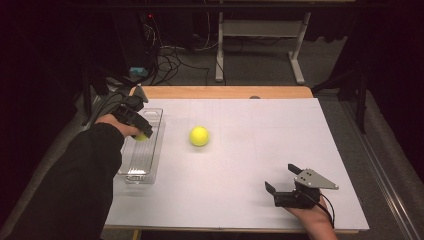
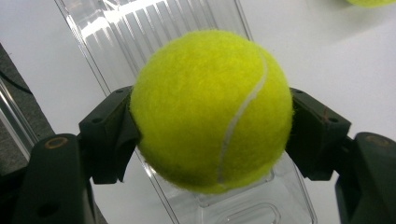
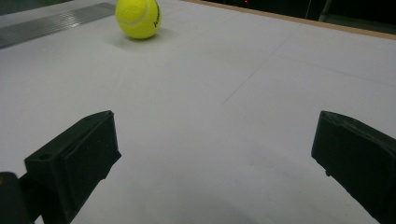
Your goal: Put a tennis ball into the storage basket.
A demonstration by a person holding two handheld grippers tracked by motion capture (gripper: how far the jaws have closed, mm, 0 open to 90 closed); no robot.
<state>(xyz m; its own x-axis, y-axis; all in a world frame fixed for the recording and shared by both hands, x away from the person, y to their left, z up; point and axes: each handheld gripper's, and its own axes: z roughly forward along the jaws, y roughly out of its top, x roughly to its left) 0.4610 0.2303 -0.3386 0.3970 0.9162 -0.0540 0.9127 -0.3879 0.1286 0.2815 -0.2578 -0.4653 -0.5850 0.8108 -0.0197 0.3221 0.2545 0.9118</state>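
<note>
At the left of the high view, a tennis ball (image 1: 141, 136) is held by the left gripper (image 1: 142, 131) directly above a clear plastic tray (image 1: 156, 150) that lies lengthwise near the left edge of the white bench (image 1: 250, 160). In the left gripper view the jaws are seen clamped on opposite sides of the ball (image 2: 210, 109), with the ribbed floor of the tray (image 2: 140, 32) running from the upper left of the frame down beneath it. A second tennis ball (image 1: 199, 136) rests on the bench just right of the tray, near the centre of the high view, and it appears again at the upper left of the right gripper view (image 3: 138, 17). The right gripper (image 1: 284, 181) is parked at the lower right of the high view, its jaws spread wide with nothing between them. The main risk is judged to be a bounce: if the held ball is released from above the tray floor, it could rebound off the hard plastic, clear the low wall and roll away across the bench. The light tray could also be nudged or tipped if its rim is struck by a jaw during lowering.
</note>
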